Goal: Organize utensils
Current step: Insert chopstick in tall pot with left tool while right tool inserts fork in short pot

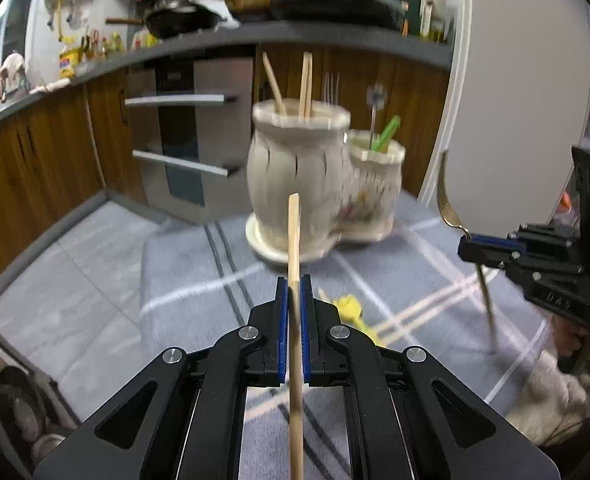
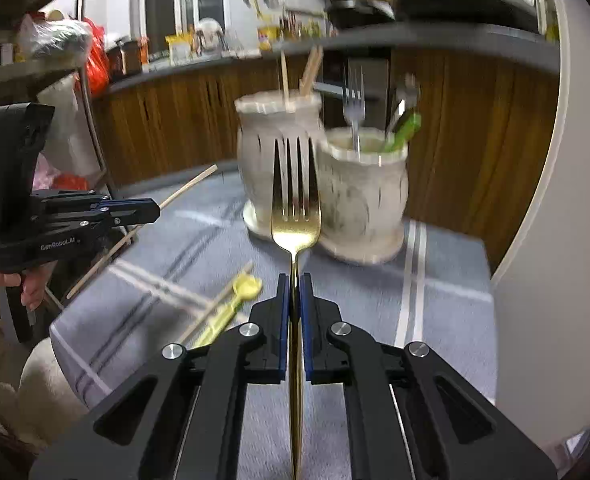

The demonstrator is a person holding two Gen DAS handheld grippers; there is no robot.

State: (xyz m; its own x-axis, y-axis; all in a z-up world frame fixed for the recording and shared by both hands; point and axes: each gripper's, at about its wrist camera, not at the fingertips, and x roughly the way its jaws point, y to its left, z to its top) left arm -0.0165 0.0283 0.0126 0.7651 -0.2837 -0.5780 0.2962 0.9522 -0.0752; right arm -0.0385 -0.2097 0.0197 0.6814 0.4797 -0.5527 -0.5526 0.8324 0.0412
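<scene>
My left gripper (image 1: 293, 284) is shut on a wooden chopstick (image 1: 293, 240) that points up toward the white ceramic double-pot utensil holder (image 1: 295, 168). My right gripper (image 2: 293, 280) is shut on a gold fork (image 2: 295, 200), tines up, in front of the holder (image 2: 359, 196). The tall pot holds chopsticks (image 1: 306, 84); the short pot (image 1: 377, 160) holds a silver fork (image 2: 354, 100), a spoon and a green utensil (image 2: 405, 130). The right gripper with its fork also shows at the right of the left wrist view (image 1: 471, 250). The left gripper shows at the left of the right wrist view (image 2: 155, 210).
A yellow spoon (image 2: 239, 296) and a loose chopstick (image 2: 215, 308) lie on the grey striped tablecloth (image 2: 447, 292). A white curved chair back (image 2: 555, 200) stands at the right. Wooden kitchen cabinets (image 1: 35, 152) and a cluttered counter lie behind.
</scene>
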